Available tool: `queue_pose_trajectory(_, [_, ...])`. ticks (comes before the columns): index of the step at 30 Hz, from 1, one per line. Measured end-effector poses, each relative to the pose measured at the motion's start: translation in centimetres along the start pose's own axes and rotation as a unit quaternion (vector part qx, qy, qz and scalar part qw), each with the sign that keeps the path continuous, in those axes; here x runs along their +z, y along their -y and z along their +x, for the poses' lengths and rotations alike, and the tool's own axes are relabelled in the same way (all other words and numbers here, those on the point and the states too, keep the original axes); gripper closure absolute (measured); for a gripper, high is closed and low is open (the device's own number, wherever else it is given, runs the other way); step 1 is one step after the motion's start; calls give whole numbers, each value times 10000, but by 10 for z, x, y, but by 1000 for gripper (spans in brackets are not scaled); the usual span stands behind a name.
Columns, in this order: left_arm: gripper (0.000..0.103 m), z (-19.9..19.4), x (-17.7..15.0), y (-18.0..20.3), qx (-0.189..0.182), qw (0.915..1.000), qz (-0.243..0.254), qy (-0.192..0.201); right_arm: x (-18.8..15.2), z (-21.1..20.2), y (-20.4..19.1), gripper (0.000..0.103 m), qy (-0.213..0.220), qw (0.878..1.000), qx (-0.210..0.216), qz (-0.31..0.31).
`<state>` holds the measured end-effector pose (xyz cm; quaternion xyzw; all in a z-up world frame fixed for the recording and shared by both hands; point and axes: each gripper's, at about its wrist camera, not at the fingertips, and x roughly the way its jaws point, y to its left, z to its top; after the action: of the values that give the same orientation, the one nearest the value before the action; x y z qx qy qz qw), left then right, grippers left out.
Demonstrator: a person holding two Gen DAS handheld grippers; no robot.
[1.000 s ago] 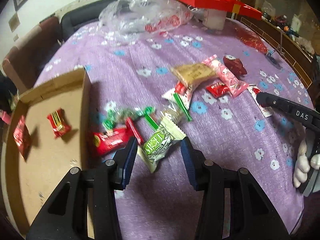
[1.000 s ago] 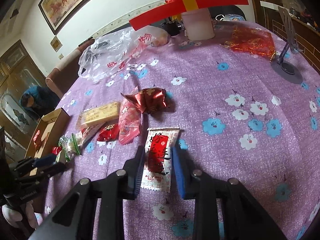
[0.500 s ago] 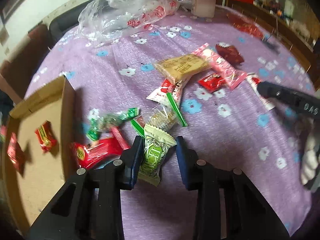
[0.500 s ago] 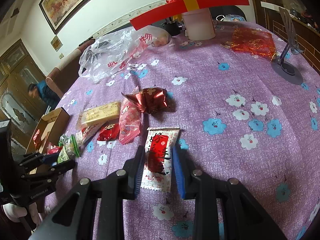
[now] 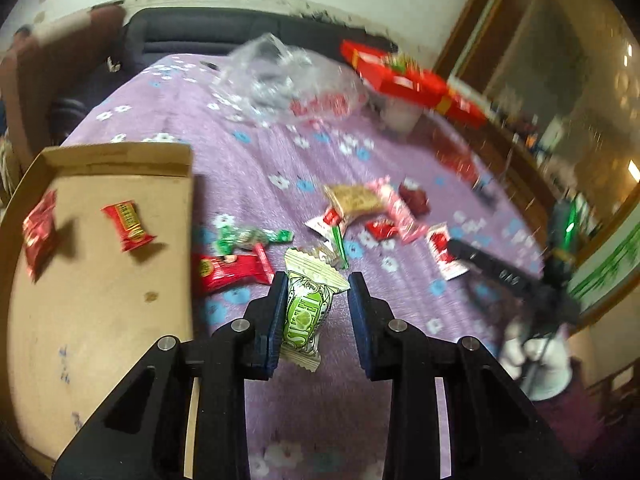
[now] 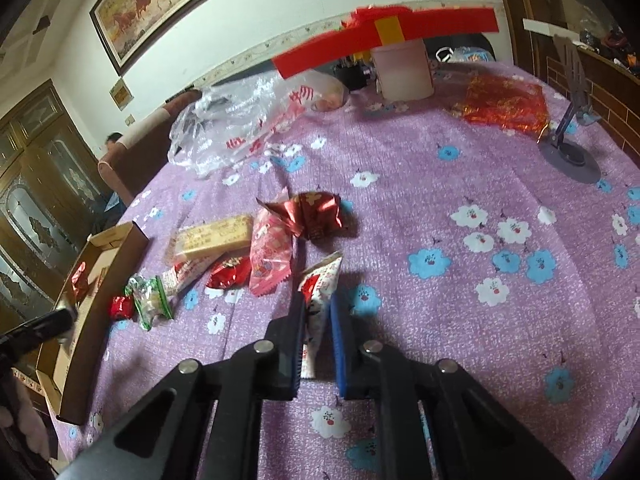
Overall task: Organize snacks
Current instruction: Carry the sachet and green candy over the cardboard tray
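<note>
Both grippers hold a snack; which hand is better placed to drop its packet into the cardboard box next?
Left. The left gripper holds the green-and-white packet right beside the cardboard box. The right gripper, pinching the red-and-white sachet, is farther away, with loose snacks between.

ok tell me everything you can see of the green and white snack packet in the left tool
The green and white snack packet is a glossy plastic pillow pack with crimped zigzag ends and green printed lettering. It stands roughly upright, tilted slightly, lifted off the purple floral tablecloth. The left tool grips it, its left pad pressing the packet's side, beside the cardboard box.
</note>
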<state>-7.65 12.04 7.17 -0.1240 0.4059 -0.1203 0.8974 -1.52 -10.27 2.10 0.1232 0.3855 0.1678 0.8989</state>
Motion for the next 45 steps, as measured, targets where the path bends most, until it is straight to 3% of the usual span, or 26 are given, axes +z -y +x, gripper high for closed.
queue_pose_trajectory(9, [74, -46, -8, -50, -117, 9978, -554, 339, 0, -26, -3, 94, 164, 9997, 108, 165])
queue_pose_trajectory(15, [73, -64, -9, -99, 208, 9939, -982, 451, 13, -45, -35, 94, 279, 9991, 268, -156])
queue_pose_trajectory(17, [73, -71, -12, -109, 249, 9927, -1065, 509, 17, -44, -41, 93, 230, 9992, 146, -289])
queue_pose_trajectory(18, [73, -75, -14, -113, 246, 9922, -1097, 533, 18, -41, -39, 91, 206, 9993, 79, -297])
queue_pose_trajectory(19, [73, -77, -16, -115, 251, 9920, -1110, 545, 19, -36, -35, 80, 146, 9994, -98, -285])
queue_pose_trajectory(20, [73, -77, -17, -117, 254, 9918, -1125, 548, 18, -30, -31, 61, 39, 9992, -307, -251])
queue_pose_trajectory(22, [73, -77, -20, -121, 233, 9915, -1164, 532, 16, -18, -21, 45, -179, 9986, -489, -78])
queue_pose_trajectory(27, [73, -75, -21, -122, 166, 9914, -1189, 530, 10, 12, -13, 46, -460, 9948, -908, -14])
queue_pose_trajectory(28, [73, -75, -20, -122, 164, 9915, -1178, 537, 9, 19, -10, 53, -567, 9940, -936, 46])
queue_pose_trajectory(29, [73, -77, -20, -122, 169, 9916, -1162, 543, 7, 22, -9, 73, -561, 9934, -999, 47])
queue_pose_trajectory(30, [73, -78, -21, -122, 184, 9919, -1133, 549, 7, 22, -11, 80, -489, 9929, -1082, -55])
queue_pose_trajectory(34, [73, -80, -17, -131, 308, 9912, -1162, 549, 6, 16, -12, 82, -462, 9932, -1069, -43])
queue_pose_trajectory(39, [73, -75, -9, -153, 570, 9890, -1306, 389, 14, -16, -23, 82, -6, 9947, -1030, -11])
queue_pose_trajectory(45, [73, -42, 10, -184, 942, 9827, -1590, -125, 30, -31, -95, 82, 139, 9977, -218, -626])
